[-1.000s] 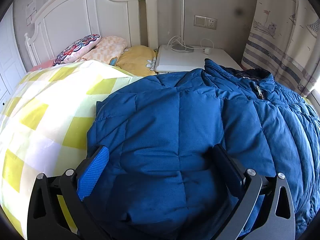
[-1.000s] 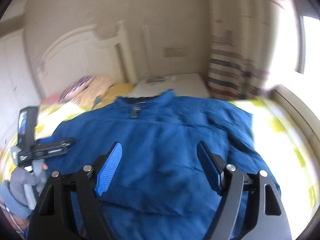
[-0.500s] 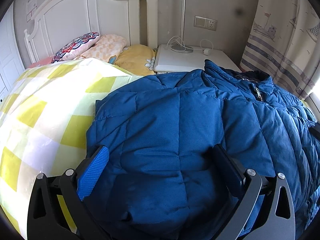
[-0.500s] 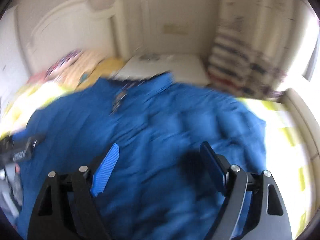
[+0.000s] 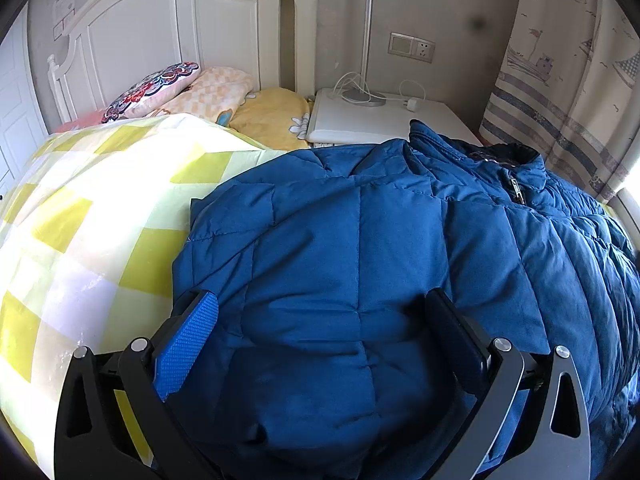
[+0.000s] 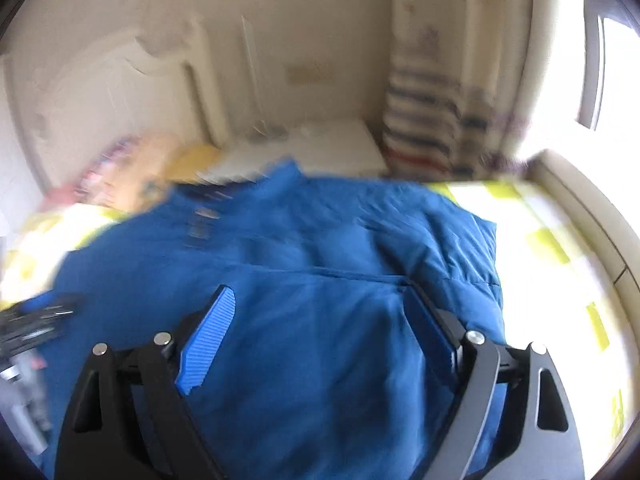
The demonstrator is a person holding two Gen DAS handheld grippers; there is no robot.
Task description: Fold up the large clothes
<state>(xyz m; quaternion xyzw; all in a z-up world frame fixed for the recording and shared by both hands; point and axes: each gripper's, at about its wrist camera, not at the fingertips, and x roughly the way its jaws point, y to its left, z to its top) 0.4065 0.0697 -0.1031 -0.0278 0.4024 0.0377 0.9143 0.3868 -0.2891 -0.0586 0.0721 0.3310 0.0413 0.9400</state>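
A large blue quilted jacket [image 5: 360,240] lies spread on the bed, collar and zip toward the nightstand. It also shows in the blurred right wrist view [image 6: 320,272]. My left gripper [image 5: 324,320] is open, its jaws wide apart just over the jacket's left part, holding nothing. My right gripper [image 6: 320,316] is open over the jacket's right part, holding nothing. The left gripper shows at the left edge of the right wrist view [image 6: 36,320].
The bed has a yellow and white checked quilt [image 5: 88,220] and pillows [image 5: 160,88] by the white headboard [image 5: 180,28]. A white nightstand [image 5: 380,120] with a lamp and cables stands behind the jacket. Striped curtains [image 5: 568,80] hang at the right.
The left gripper has stayed almost still over the jacket. The right gripper has kept moving, swinging over the jacket's right part; its view is blurred. Both stay open.
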